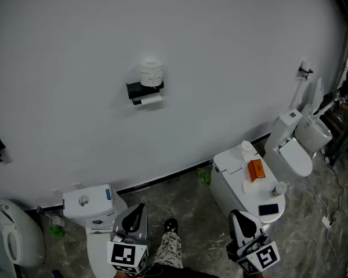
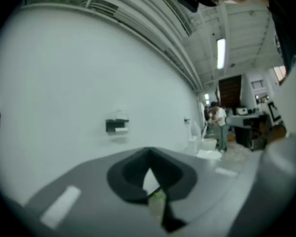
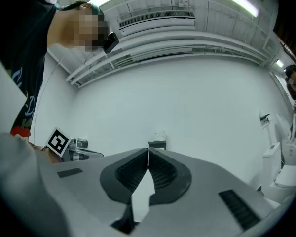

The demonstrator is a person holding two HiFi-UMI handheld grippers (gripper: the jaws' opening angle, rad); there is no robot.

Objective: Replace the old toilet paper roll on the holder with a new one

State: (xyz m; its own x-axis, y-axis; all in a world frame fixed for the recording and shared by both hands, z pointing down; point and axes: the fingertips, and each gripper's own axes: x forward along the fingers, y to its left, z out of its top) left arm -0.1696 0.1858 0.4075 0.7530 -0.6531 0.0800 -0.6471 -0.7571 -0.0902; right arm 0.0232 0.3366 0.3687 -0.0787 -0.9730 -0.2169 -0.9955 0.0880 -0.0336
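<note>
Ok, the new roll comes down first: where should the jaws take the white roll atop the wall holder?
Probably across its curved sides at mid-height, coming from the front: the roll sits on the black holder against the wall, so its back is blocked.

Bathroom fixtures and loose items, counted
Three black holders (image 1: 144, 90); two paper rolls (image 1: 152, 72) at the middle one, one on top, one beneath; five toilets (image 1: 88, 204); one orange box (image 1: 255, 169); one dark phone (image 1: 268, 209).

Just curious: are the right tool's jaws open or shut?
Shut. The right gripper has its jaws meeting at the tips, with nothing between them.
</note>
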